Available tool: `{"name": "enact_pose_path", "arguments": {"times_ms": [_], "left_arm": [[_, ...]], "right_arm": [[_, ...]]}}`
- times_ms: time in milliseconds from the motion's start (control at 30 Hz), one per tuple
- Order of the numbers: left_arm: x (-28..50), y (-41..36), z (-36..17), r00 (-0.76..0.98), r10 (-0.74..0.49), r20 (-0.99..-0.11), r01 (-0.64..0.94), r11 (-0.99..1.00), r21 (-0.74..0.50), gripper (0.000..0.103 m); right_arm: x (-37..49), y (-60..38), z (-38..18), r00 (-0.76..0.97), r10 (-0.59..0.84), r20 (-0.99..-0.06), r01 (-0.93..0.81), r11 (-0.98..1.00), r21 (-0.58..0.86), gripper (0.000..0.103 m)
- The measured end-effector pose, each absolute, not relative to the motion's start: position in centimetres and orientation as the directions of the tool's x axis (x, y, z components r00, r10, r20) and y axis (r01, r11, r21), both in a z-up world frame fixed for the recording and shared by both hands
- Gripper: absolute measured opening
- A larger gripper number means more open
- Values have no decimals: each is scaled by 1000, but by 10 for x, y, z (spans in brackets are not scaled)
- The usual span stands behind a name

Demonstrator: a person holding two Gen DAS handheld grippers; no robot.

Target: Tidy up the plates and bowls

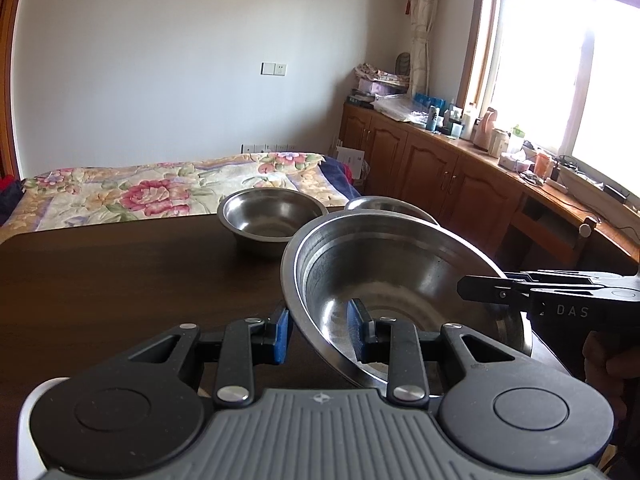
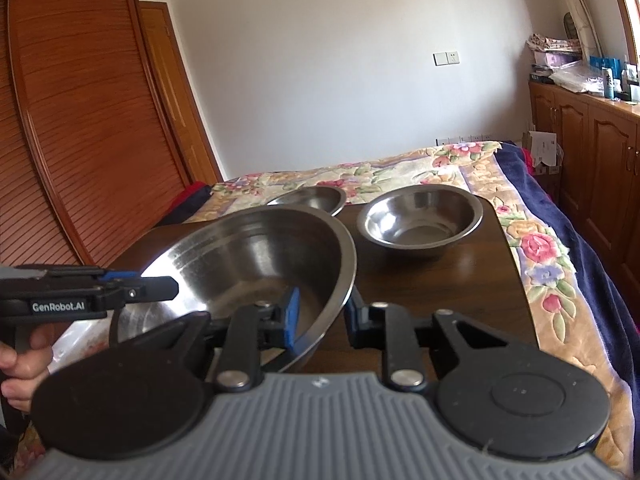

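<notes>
Straddling the rim of the large stainless-steel bowl (image 1: 400, 280), tilted above the dark wooden surface (image 1: 120, 280), your left tool (image 1: 318, 334) and right tool (image 2: 322, 320) stand with jaws apart; two smaller steel bowls (image 2: 420, 216) rest beyond.

A home bedroom: floral-quilted bed (image 1: 160, 188), louvred wardrobe (image 2: 80, 120), wooden cabinets (image 1: 432, 168).

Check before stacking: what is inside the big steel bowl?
Big steel bowl looks empty: bare metal plus one finger of each gripper over its rim. The floor's near part is hidden.
</notes>
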State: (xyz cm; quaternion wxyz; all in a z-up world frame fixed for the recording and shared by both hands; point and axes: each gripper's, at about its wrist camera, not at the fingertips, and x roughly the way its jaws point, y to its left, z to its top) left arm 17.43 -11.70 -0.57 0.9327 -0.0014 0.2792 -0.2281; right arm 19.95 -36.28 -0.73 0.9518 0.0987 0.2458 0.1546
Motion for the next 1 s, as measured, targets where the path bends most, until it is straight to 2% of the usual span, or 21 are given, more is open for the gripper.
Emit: {"name": "enact_pose_path", "arguments": {"times_ms": [1000], "left_arm": [[134,-96,-27,703,-434,-564,458,882,-108,58]], "right_arm": [[162,-345,-26,811,338,-477,-238,936,259,26]]}}
